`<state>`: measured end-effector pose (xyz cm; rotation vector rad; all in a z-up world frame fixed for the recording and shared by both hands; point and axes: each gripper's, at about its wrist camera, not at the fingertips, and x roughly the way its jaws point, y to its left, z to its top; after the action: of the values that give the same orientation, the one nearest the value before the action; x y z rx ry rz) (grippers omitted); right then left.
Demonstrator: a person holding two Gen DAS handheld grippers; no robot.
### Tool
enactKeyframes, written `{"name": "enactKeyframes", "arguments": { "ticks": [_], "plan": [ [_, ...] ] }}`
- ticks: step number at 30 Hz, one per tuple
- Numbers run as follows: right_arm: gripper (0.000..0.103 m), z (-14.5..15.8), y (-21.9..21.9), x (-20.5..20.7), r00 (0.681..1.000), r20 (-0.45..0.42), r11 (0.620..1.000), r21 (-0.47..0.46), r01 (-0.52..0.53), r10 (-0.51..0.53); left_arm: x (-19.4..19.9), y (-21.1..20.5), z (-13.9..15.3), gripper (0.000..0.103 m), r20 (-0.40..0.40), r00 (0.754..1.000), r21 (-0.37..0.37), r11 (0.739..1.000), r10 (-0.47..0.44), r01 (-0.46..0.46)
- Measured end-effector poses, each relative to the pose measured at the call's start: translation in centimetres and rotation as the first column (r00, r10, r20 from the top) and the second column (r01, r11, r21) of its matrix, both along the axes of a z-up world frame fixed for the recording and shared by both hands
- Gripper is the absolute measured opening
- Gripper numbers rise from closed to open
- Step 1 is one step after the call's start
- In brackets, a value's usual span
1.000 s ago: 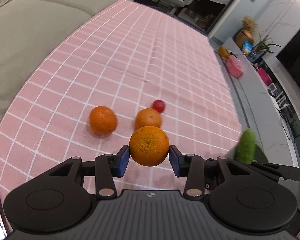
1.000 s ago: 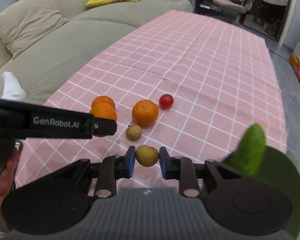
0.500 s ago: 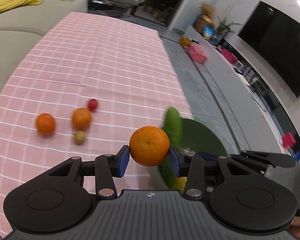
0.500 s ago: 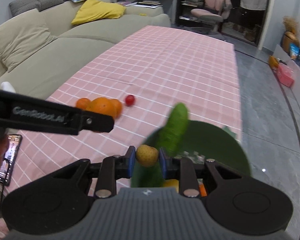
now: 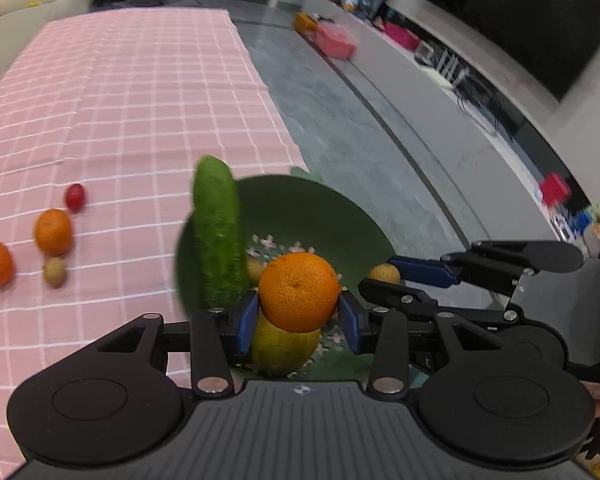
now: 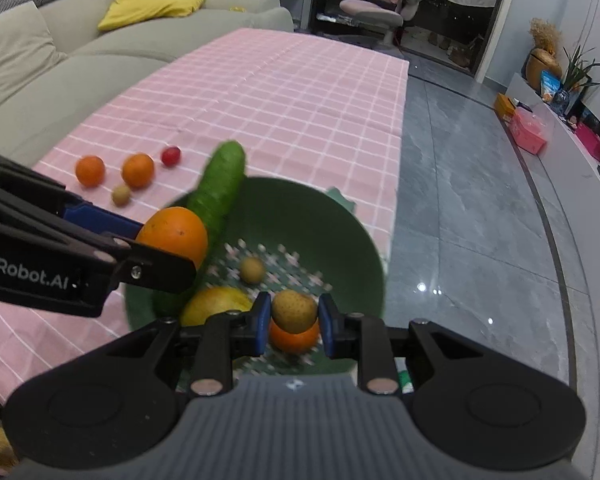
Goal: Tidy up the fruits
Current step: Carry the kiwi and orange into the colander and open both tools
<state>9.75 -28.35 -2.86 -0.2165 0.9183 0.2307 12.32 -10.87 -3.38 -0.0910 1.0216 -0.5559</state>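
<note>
My left gripper is shut on an orange and holds it above the green bowl. My right gripper is shut on a small tan fruit over the same bowl; that gripper also shows in the left wrist view. In the bowl lie a cucumber leaning on the rim, a yellow fruit, an orange and a small tan fruit. On the pink cloth lie two oranges, a red fruit and a small tan fruit.
The pink checked cloth covers a table whose right edge runs beside the bowl, with grey floor beyond. A beige sofa runs along the left. A TV bench stands at the right.
Both grippers have swung right from the loose fruit on the cloth to above the green bowl, each still holding its fruit.
</note>
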Motion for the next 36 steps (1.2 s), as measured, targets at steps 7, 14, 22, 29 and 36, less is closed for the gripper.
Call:
{"name": "enactKeyframes", "arguments": {
  "ticks": [7, 14, 22, 29, 36],
  "plan": [
    [0.022, -1.6, -1.1, 1.3, 1.000, -0.025, 1.000, -0.014, -0.011, 0.010, 1.5, -2.3, -1.9, 0.048, -0.050, 0.998, 0.042, 0.998, -0.048, 0.050],
    [0.021, -3.4, -0.5, 2.2, 0.996, -0.045, 0.996, -0.059, -0.074, 0.071, 2.5, -3.0, -3.2, 0.048, -0.093, 0.993, 0.060, 0.995, -0.070, 0.075],
    [0.022, -4.8, 0.0, 2.8, 0.992, -0.073, 0.991, -0.080, -0.108, 0.102, 3.6, -3.4, -3.6, 0.049, -0.093, 0.994, 0.037, 0.997, -0.062, 0.065],
    [0.022, -5.3, 0.0, 3.4, 0.991, -0.092, 0.992, -0.075, -0.102, 0.095, 4.5, -3.8, -4.3, 0.049, -0.084, 0.996, 0.083, 0.996, -0.023, 0.030],
    [0.022, -5.2, -0.1, 3.5, 0.991, -0.098, 0.992, -0.077, -0.098, 0.091, 4.3, -3.3, -4.3, 0.050, -0.095, 0.995, 0.078, 0.997, -0.018, 0.025]
  ]
}}
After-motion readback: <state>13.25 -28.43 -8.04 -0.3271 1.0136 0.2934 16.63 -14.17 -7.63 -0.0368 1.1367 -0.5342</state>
